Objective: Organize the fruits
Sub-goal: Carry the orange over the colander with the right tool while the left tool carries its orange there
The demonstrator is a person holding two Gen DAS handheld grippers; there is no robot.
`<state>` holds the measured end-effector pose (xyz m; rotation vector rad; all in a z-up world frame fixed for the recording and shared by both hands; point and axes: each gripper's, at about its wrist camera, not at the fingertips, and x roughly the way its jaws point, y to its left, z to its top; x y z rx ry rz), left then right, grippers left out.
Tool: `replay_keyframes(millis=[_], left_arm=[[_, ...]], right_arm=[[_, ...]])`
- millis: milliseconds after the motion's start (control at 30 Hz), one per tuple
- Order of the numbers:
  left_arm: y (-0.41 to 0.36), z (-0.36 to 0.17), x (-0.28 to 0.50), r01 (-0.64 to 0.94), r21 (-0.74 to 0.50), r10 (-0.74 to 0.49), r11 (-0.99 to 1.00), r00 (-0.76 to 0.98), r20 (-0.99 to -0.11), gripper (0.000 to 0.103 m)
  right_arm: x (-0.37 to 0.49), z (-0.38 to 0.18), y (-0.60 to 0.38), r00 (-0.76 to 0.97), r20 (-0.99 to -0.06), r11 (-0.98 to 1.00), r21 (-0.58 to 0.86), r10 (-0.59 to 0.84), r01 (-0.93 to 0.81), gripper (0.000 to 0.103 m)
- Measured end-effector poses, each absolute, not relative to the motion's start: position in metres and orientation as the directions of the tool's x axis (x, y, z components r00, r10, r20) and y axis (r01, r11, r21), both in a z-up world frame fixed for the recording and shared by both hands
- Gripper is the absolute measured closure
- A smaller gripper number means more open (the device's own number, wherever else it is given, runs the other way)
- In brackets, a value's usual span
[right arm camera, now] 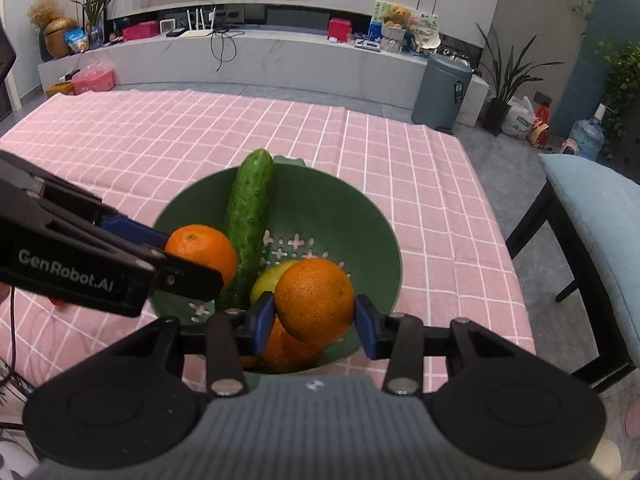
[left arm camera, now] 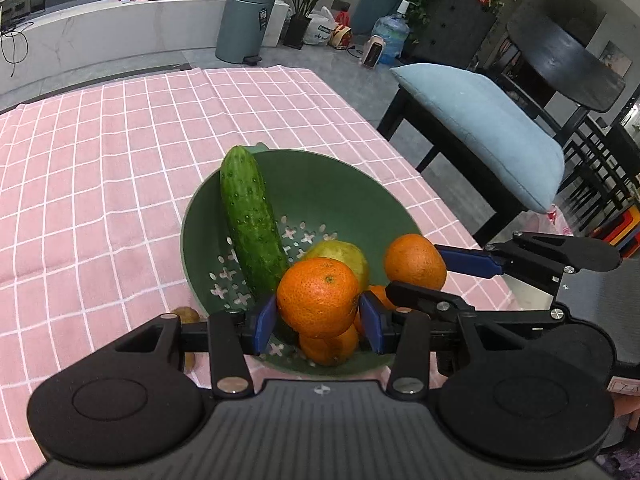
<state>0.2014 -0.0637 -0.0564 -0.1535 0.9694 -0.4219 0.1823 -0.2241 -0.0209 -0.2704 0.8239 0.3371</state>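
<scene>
Left hand-held gripper (left arm camera: pixel 318 322) clamps an orange (left arm camera: pixel 318 298) between its blue pads, above the green colander (left arm camera: pixel 320 184) on the tabletop (left arm camera: pixel 100 160). Right hand-held gripper (right arm camera: pixel 314 322) grips another orange (right arm camera: pixel 314 300) over the same colander, beside the cucumber (right arm camera: pixel 248 224).

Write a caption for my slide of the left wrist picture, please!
Left hand-held gripper holds an orange over a green bowl with a cucumber inside.

oranges: one (left arm camera: pixel 318 298) being clamped in left hand-held gripper (left arm camera: pixel 318 320), one (right arm camera: pixel 314 300) in right hand-held gripper (right arm camera: pixel 314 322), both hanging over green colander (left arm camera: pixel 320 184) | cucumber (left arm camera: pixel 250 216) leaning on rim | yellow-green fruit (left arm camera: pixel 344 252) lying inside
</scene>
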Motion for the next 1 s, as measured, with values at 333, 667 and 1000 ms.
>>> replay_keyframes(millis=[333, 667, 1000], left_arm=[[-0.072, -0.054, 0.225, 0.268, -0.312, -0.408, 0.911, 0.493, -0.768, 0.052], [-0.087, -0.063, 0.248, 0.282, -0.257, -0.369, 0.924, 0.489, -0.79, 0.052], [-0.097, -0.065, 0.257, 0.302, -0.253, -0.376, 0.919, 0.482, -0.792, 0.051]], right_arm=[[0.214, -0.032, -0.222, 0.64, -0.745, 0.893, -0.14, 0.19, -0.428, 0.063], [0.244, -0.045, -0.214, 0.628, -0.756, 0.859, -0.187, 0.184, -0.477, 0.063], [0.256, -0.055, -0.215, 0.616, -0.77, 0.858, -0.193, 0.169, -0.477, 0.063]])
